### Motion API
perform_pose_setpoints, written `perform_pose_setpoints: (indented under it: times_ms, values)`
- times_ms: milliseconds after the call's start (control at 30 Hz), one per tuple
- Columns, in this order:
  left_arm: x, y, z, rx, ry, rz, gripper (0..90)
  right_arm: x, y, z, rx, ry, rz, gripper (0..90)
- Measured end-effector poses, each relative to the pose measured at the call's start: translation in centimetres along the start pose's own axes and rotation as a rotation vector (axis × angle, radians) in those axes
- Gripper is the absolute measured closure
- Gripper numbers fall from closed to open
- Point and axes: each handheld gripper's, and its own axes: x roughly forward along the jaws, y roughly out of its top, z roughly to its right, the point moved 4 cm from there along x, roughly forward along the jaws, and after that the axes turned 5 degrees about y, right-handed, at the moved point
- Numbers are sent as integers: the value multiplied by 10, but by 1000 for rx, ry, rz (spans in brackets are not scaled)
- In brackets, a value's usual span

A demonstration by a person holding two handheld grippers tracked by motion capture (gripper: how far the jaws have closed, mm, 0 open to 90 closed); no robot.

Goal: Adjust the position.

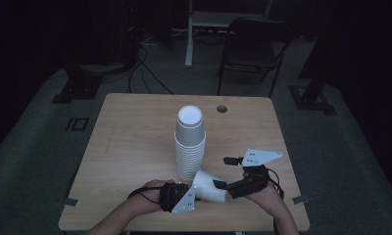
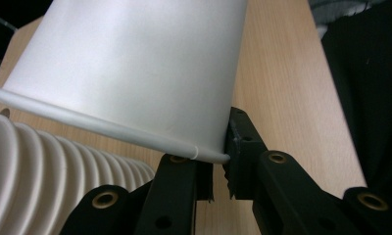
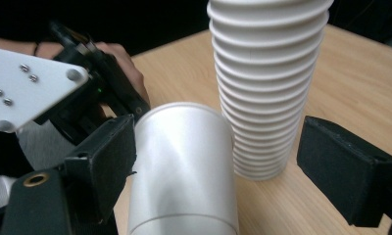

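Pinched between the left gripper's (image 2: 218, 171) black jaws is the rolled rim of a smooth white paper cup (image 1: 209, 186), lying sideways beside the ribbed cup stack (image 1: 189, 145). Its mouth is hidden. The right gripper (image 3: 218, 171) is spread wide around the cup's base.

The single paper cup (image 1: 211, 186) is plain white, as is the ribbed stack of cups (image 1: 189, 142). The table (image 1: 135, 142) shows a pale wood grain. Both grippers' jaws are black (brass-coloured rivets on them), under light grey plates (image 1: 261, 156).
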Motion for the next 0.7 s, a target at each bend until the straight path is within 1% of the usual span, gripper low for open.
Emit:
perform_pose_setpoints:
  times_ms: [67, 100, 133, 167, 200, 233, 267, 300, 333, 367, 400, 433, 467, 500, 533, 567, 600, 633, 667, 700]
  values:
    - [2, -1, 2, 36, 14, -32, 833, 4, 0, 2, 4, 16, -38, 140]
    - [2, -2, 2, 65, 8, -59, 834, 6, 0, 4, 2, 19, -68, 140]
    - [3, -2, 3, 86, 27, -73, 833, 8, 0, 5, 1, 33, -102, 140]
    - [3, -2, 4, 75, 14, -65, 833, 10, 0, 7, -1, 39, -132, 141]
    - [3, -2, 4, 56, 0, -43, 833, 11, 1, 9, -2, 42, -156, 142]
    - [3, -1, 4, 64, 13, -46, 833, 13, 1, 11, 0, 67, -186, 142]
    - [2, -1, 4, 73, 4, -56, 833, 14, 2, 12, -2, 81, -220, 142]
    - [2, 0, 4, 76, 14, -49, 833, 16, 2, 13, 2, 94, -258, 142]
    - [2, 1, 4, 67, 16, -46, 833, 19, 2, 13, 4, 114, -300, 141]
    - [1, 2, 3, 77, 1, -49, 833, 21, 1, 14, -7, 121, -334, 142]
    - [1, 3, 3, 74, 14, -39, 833, 25, 1, 14, -4, 131, -361, 141]
    - [2, 3, 3, 71, 8, -43, 833, 28, 0, 13, -2, 139, -391, 129]
    - [2, 3, 3, 97, 12, -54, 833, 31, 0, 13, -8, 147, -408, 133]
    - [3, 3, 3, 104, 24, -57, 833, 34, 0, 13, -5, 156, -426, 133]
    - [3, 3, 4, 107, 10, -64, 833, 37, 0, 12, -5, 168, -445, 133]
    - [3, 4, 4, 117, 22, -64, 833, 40, -1, 11, -6, 177, -464, 133]
    - [4, 4, 5, 117, 31, -64, 833, 43, -1, 10, -8, 189, -478, 135]
    - [4, 5, 5, 118, 19, -67, 833, 46, -2, 9, -7, 205, -494, 136]
    - [3, 5, 6, 120, 30, -64, 833, 49, -3, 8, -4, 221, -506, 136]
    - [3, 6, 6, 120, 31, -69, 833, 52, -4, 8, -1, 225, -524, 138]
